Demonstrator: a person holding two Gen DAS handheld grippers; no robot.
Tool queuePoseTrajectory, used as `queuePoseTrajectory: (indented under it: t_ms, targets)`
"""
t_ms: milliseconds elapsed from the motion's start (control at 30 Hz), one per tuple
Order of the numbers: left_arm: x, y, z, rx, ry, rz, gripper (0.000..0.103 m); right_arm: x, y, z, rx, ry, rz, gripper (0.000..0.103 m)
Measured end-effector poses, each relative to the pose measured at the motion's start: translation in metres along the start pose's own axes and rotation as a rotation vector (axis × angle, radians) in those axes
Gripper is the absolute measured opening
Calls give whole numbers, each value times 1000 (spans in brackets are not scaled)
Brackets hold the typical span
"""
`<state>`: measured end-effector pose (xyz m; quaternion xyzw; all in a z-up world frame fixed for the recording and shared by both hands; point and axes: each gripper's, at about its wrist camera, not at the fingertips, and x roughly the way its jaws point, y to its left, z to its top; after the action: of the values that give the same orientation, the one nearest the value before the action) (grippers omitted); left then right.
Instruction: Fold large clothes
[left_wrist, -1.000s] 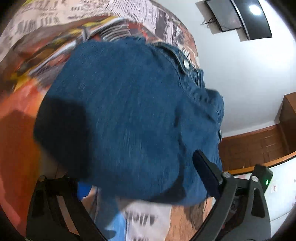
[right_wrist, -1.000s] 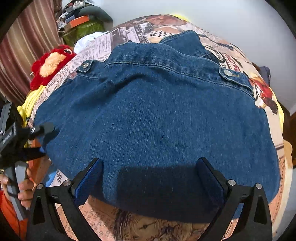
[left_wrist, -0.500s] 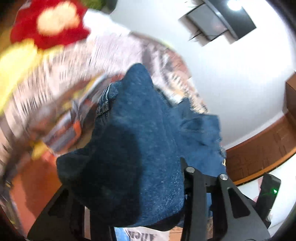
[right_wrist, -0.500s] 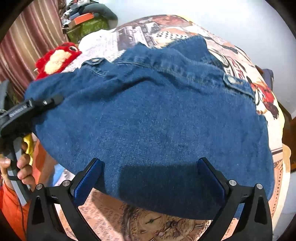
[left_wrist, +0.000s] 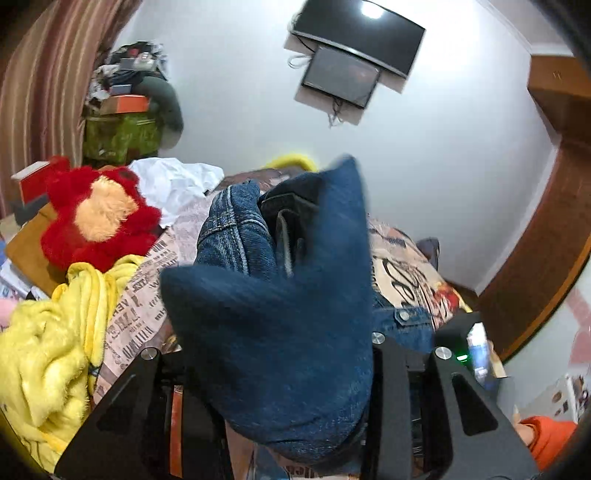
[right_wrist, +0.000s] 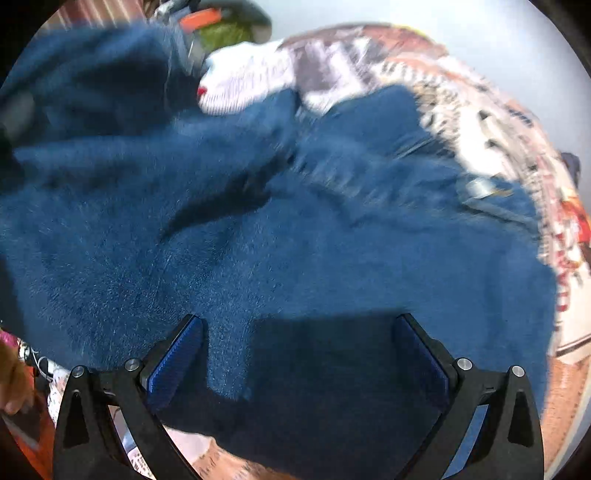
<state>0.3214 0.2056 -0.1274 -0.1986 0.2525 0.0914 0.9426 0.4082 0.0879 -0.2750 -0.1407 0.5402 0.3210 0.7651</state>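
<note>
A dark blue denim jacket (left_wrist: 280, 325) lies on a bed with a printed cover. My left gripper (left_wrist: 280, 391) is shut on the jacket's edge and holds it lifted, the cloth bunched over the fingers. In the right wrist view the denim jacket (right_wrist: 295, 229) fills the frame, blurred, with its left side raised. My right gripper (right_wrist: 299, 354) is open, its blue pads (right_wrist: 173, 362) on either side of the near hem, the cloth lying between them.
A red plush toy (left_wrist: 96, 218) and a yellow blanket (left_wrist: 44, 354) lie left of the jacket. White cloth (left_wrist: 173, 184) lies behind. A green box (left_wrist: 118, 133) with clutter stands by the striped curtain. Two screens (left_wrist: 354, 55) hang on the wall. Printed bedcover (right_wrist: 498, 122) shows at right.
My left gripper closed on the jacket's edge and lifted it up and over toward the middle. My right gripper stayed open at the near hem.
</note>
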Motion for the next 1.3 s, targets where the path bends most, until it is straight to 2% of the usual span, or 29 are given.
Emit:
queuePoseTrajectory:
  t_ms: [133,233,333,433,600,700,800,900,1033,1133,1233,1300]
  targets:
    - [22,-11,-6,36,57,47,37,14,6,-4,-35,18,-28,103]
    - [35,-21,-2,74,114,62,37,5,5,-7,-93,60,12,103]
    - [35,-35,2,113,121,57,37,-17,-17,-18,-17,57,53,103]
    - [37,-57,11,138,112,47,37,-50,-50,-32,56,16,73,103]
    - [41,-109,23,201,81,-5,35,-104,-108,-61,172,-66,18,103]
    - [44,-153,20,286,52,-51,34,-133,-148,-83,245,-94,-9,103]
    - [50,-189,4,379,57,-85,34,-153,-167,-102,299,-109,-29,103]
    - [59,-219,-25,480,92,-115,34,-171,-187,-127,360,-121,-41,103]
    - [67,-246,-77,639,184,-170,34,-183,-205,-152,417,-132,-49,103]
    - [68,-253,-109,736,255,-187,34,-187,-213,-167,456,-135,-51,103]
    - [66,-250,-131,774,312,-191,35,-189,-218,-177,494,-134,-36,103]
    - [61,-245,-139,776,336,-199,42,-190,-219,-181,507,-137,-24,103]
